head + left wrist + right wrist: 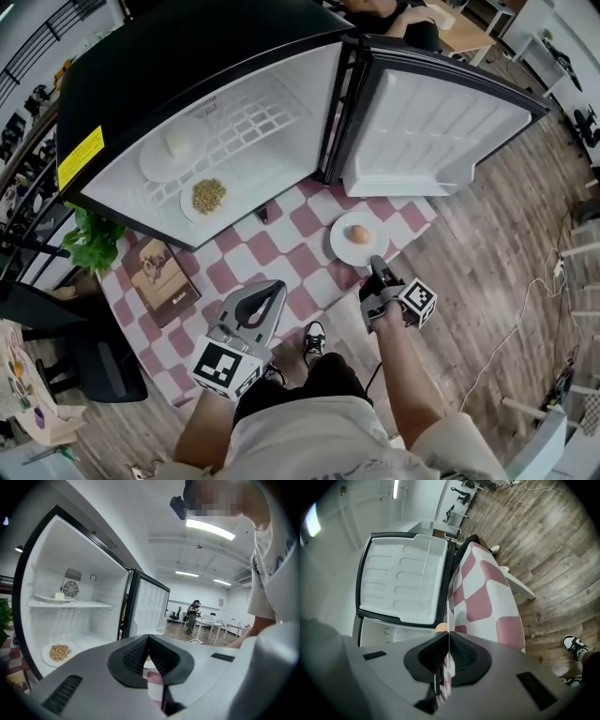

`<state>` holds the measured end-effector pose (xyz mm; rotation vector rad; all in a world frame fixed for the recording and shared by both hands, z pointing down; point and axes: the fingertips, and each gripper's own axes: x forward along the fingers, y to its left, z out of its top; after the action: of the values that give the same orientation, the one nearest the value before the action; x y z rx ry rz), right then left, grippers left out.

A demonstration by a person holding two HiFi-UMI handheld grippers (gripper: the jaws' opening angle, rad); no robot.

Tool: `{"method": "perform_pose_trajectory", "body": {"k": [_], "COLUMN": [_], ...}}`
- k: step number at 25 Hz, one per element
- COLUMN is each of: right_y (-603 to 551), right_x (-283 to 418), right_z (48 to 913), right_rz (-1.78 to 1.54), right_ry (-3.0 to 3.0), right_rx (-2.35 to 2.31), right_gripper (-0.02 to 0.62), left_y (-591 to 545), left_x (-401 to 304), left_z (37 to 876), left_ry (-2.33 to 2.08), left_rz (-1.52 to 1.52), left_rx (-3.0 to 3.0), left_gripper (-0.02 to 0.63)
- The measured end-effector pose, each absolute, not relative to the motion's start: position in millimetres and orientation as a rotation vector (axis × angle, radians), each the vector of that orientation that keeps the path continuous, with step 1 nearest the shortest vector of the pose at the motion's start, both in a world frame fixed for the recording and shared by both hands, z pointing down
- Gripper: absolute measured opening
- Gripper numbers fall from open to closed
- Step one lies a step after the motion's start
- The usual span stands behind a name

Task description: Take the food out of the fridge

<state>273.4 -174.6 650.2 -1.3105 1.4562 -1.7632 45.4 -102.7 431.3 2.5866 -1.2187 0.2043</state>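
Head view looks down on a black mini fridge (pixel 187 56) with a white lining, its door (pixel 441 131) swung wide, standing on a red-and-white checked tablecloth (pixel 281 246). One round white plate (pixel 341 249) carrying a brown egg-shaped piece of food (pixel 358 233) already lies out on the cloth, at 6 o'clock from the door. The right gripper (pixel 378 268) meets its near rim from 5 o'clock. In the right gripper view the jaws are clenched on a thin white edge, which I read as that plate's rim, with the brown piece just past the tips. The left gripper (pixel 277 288) hangs over the cloth, its jaws pressed together on nothing, as the left gripper view confirms. Two servings remain inside: a white plate of tan grains (pixel 190 208) on the fridge floor near the opening, and a white plate with a pale lump (pixel 155 165) on the wire shelf (pixel 253 122) deeper in. The grains lie at 11 o'clock from the left gripper, plainly nearer to it than to the right one. Being round, that plate offers no long axis; its near rim faces the opening, so the left jaws would need to part before reaching in.
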Motion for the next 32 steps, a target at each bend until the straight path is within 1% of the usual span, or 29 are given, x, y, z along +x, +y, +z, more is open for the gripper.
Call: {"method": "perform_pose_trajectory", "body": {"k": [8,15,21,23,28,32], "right_y": [-189,-198,-201,-202,-201,-193], "right_x": [305,309,306,303,290,279], "right_z": [662,667,661,659,655,668], "right_rz": [-1.746,-1.75,-1.693,-1.677,-1.619,-1.547], "right_ry": [1.41,1.446,1.625,1.712,2.021,2.386], "right_rx": [-1.359,-1.375,-1.43,-1.438,-1.482,-1.572], "right_gripper": [0.028,0.028,0.035,0.112,0.216,0.273], "left_y": [-109,-107,-100,-97,-93,-91], "left_x": [80,89,96,98,97,95], "left_z": [429,426,426,426,428,429], "left_ry": [-1.152,-1.13,-1.084,-1.077,-1.072,-1.079], "left_rz": [0.203,0.208,0.217,0.217,0.228,0.228], "left_rx": [2.63,2.665,2.684,2.677,2.651,2.659], "left_gripper": [0.002,0.002,0.003,0.002,0.003,0.002]}}
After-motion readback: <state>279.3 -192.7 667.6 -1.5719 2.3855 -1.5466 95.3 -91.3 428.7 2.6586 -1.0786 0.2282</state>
